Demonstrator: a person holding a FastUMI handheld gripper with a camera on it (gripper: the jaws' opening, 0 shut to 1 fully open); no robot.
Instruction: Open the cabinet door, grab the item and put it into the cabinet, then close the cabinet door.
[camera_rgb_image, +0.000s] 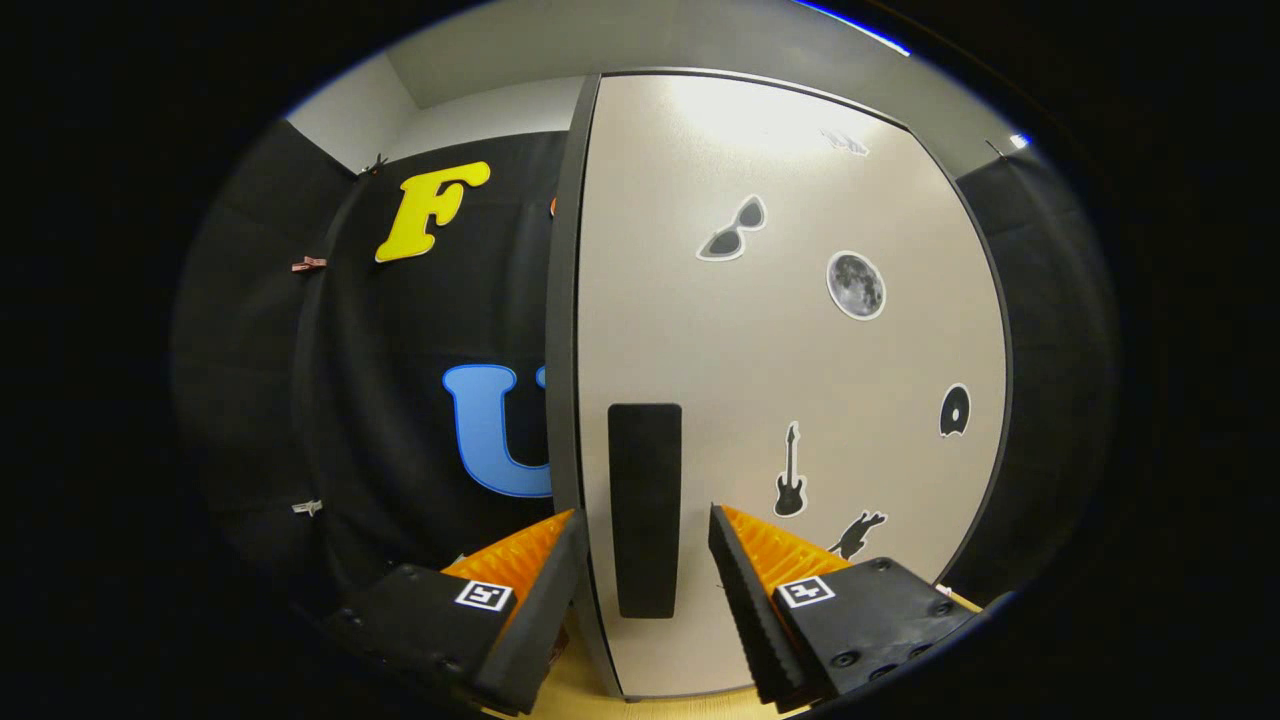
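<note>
Cabinet door (800, 380) shut; gripper (645, 540) jaws wide apart, empty, straddling the black handle (645, 500). Close squarely on it, then pull along the door's arc.

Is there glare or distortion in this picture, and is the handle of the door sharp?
Gripper view: a soft glare patch sits on the upper cabinet door; the fisheye lens bends the door's edges into curves; the black handle is sharp, seen between the open fingers of the gripper; the stickers are clear too.
</note>
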